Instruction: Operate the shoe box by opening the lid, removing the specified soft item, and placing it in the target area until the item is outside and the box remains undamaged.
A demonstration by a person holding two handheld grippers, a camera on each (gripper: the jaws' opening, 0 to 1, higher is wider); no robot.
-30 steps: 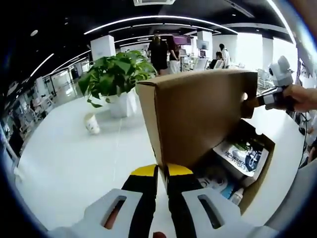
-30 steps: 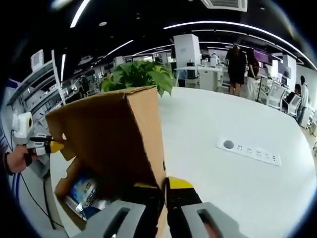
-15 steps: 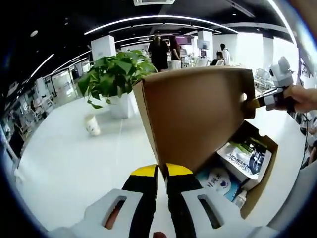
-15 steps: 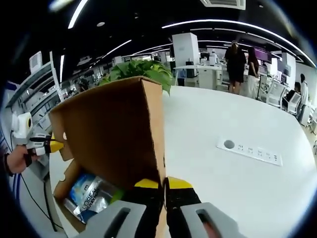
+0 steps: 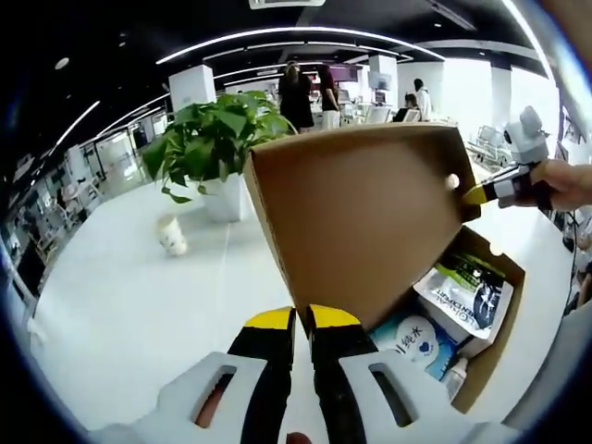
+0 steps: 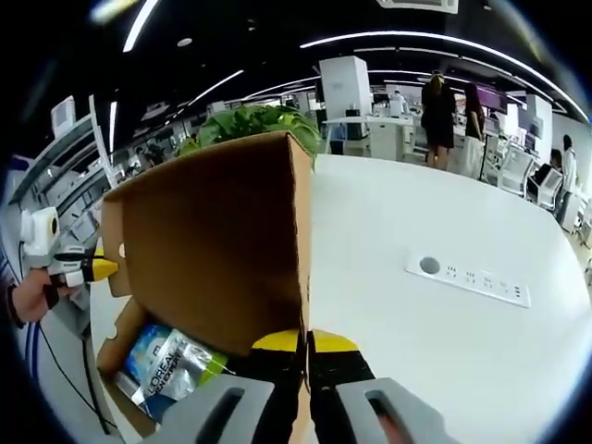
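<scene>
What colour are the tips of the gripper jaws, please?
Yellow tips on black jaws, clearest on the left gripper in its own view.

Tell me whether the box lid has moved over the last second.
Yes. The lid has swung further open: against the box below it, its lower edge has lifted, uncovering more of the packets inside. Both grippers pinch its edge.

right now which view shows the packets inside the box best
The left gripper view: the raised lid leaves several packets in the box exposed. In the right gripper view the lid covers more, leaving one silver and blue packet visible.
</scene>
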